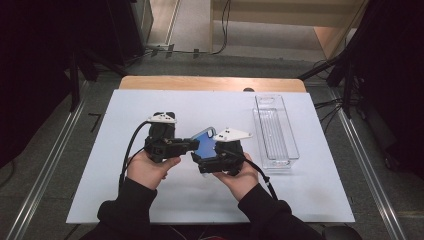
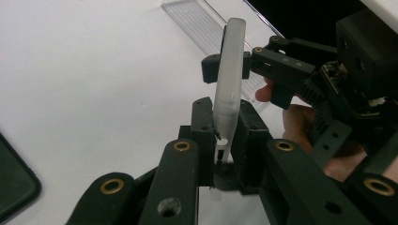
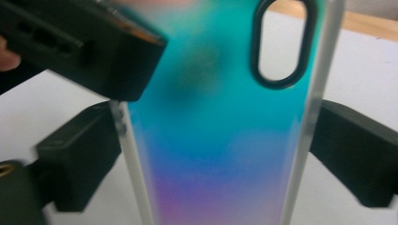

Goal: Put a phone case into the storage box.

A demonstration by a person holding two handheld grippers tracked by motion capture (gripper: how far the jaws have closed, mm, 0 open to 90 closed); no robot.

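Above the white bench (image 1: 125, 200), the left hand-held gripper (image 2: 224, 140) clamps one end of an iridescent phone case (image 3: 220, 140), while the right hand-held gripper (image 3: 216, 154) pinches its long edges; a clear plastic tray (image 1: 275, 131) lies nearby.

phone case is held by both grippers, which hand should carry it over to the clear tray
Right, probably. The right gripper clamps the phone case across its width and sits nearer the clear tray; the left gripper only pinches one edge.

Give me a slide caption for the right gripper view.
Right tongs clamp an iridescent phone case by its edges, left tongs gripping too.
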